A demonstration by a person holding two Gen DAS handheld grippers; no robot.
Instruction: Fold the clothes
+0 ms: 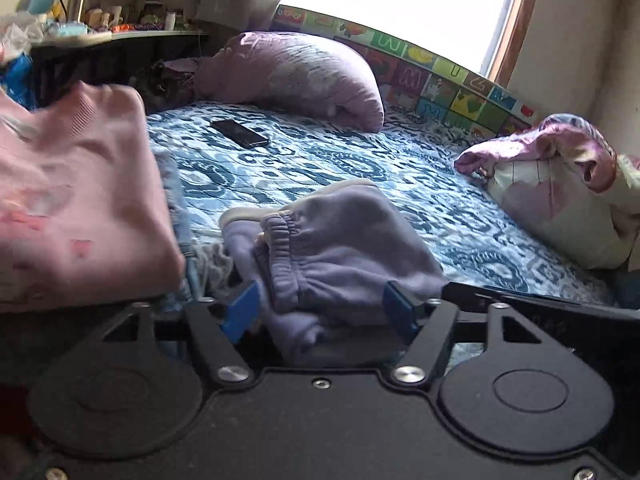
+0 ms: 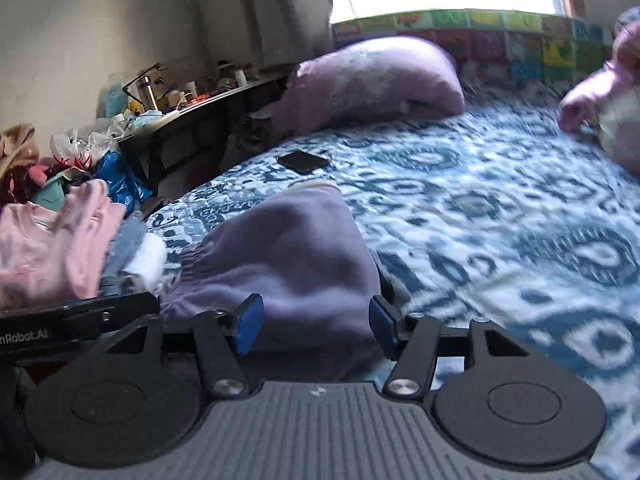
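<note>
A folded lavender garment with an elastic waistband lies on the blue patterned bedspread. My left gripper is open, its blue pads on either side of the garment's near end. In the right wrist view the same lavender garment sits between the spread blue pads of my right gripper, which is open too. Whether the pads touch the cloth is unclear. The two grippers are side by side, with the left one's black body at the left edge.
A folded pink top rests on denim and white clothes to the left. A black phone lies mid-bed. A purple pillow, a crumpled quilt and a cluttered side table ring the bed.
</note>
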